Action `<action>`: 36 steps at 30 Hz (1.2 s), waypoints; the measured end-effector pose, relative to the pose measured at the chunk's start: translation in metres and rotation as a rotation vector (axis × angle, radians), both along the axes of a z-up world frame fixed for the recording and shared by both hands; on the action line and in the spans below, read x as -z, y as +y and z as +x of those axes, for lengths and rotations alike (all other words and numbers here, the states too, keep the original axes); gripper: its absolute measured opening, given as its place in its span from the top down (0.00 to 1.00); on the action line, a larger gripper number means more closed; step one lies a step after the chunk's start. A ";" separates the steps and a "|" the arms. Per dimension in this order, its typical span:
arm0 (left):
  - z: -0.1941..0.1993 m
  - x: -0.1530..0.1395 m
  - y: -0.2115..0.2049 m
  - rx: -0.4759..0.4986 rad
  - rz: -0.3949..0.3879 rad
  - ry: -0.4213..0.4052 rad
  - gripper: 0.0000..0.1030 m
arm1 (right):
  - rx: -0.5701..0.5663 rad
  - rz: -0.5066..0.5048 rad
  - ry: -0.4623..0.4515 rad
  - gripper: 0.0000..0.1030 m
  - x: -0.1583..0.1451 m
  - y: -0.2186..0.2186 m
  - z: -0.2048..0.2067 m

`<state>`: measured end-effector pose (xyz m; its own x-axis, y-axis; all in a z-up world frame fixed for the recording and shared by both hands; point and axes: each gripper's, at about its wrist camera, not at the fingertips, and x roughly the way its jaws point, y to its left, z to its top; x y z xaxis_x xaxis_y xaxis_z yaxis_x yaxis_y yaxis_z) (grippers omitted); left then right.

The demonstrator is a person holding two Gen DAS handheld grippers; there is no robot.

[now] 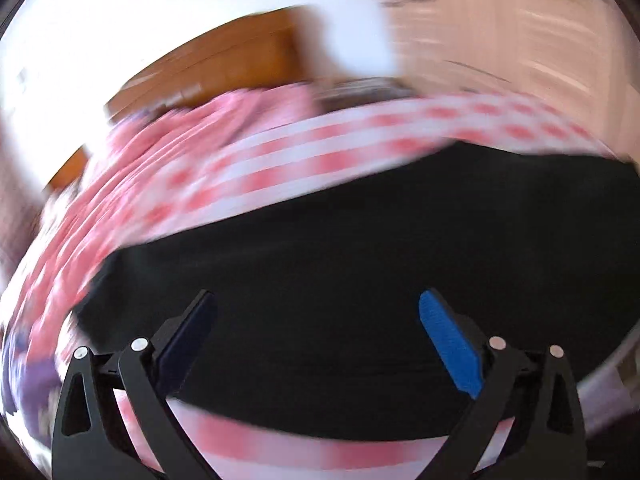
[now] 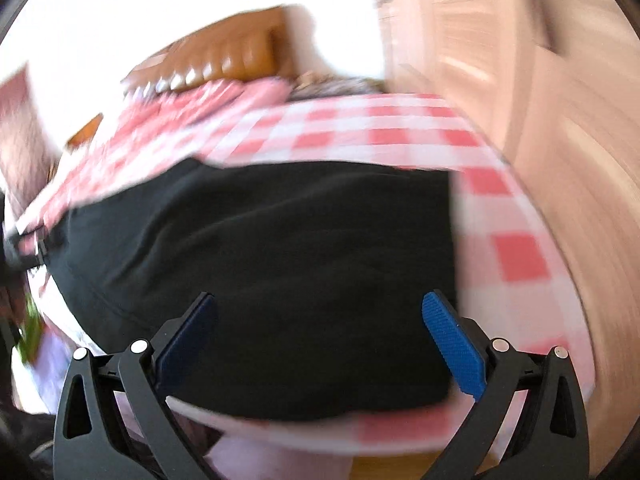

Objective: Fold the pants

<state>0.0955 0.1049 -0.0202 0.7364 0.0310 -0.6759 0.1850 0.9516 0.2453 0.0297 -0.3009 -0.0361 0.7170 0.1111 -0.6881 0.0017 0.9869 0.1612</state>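
Black pants (image 1: 360, 256) lie flat on a red-and-white checked bedcover (image 1: 280, 160). In the right wrist view the pants (image 2: 260, 248) end in a straight right edge near the bed's side. My left gripper (image 1: 316, 308) is open and empty, hovering above the near part of the pants. My right gripper (image 2: 318, 308) is open and empty, also above the near part of the pants. Both views are motion-blurred.
A brown headboard (image 2: 228, 56) stands at the far end of the bed against a white wall. Light wooden wardrobe doors (image 2: 500, 60) stand to the right. The bedcover's near edge (image 2: 360, 436) drops off just below the pants.
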 end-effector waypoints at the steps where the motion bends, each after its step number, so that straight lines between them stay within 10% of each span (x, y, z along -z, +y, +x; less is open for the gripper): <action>1: -0.004 0.005 -0.031 0.075 0.001 0.007 0.02 | 0.031 0.036 -0.015 0.04 0.000 -0.012 -0.011; 7: -0.010 0.040 -0.133 0.270 0.085 0.020 0.02 | 0.116 0.272 0.028 0.04 0.036 -0.053 -0.040; 17: -0.026 0.034 -0.181 0.315 0.079 -0.056 0.02 | 0.093 0.322 0.012 0.05 0.045 -0.051 -0.023; 36: -0.059 0.048 -0.232 0.505 0.111 -0.097 0.02 | 0.076 0.296 -0.071 0.73 0.026 -0.045 -0.035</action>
<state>0.0364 -0.1268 -0.0684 0.7374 -0.2766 -0.6163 0.5852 0.7173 0.3782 -0.0052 -0.3455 -0.0624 0.7759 0.2438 -0.5818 0.0519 0.8945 0.4440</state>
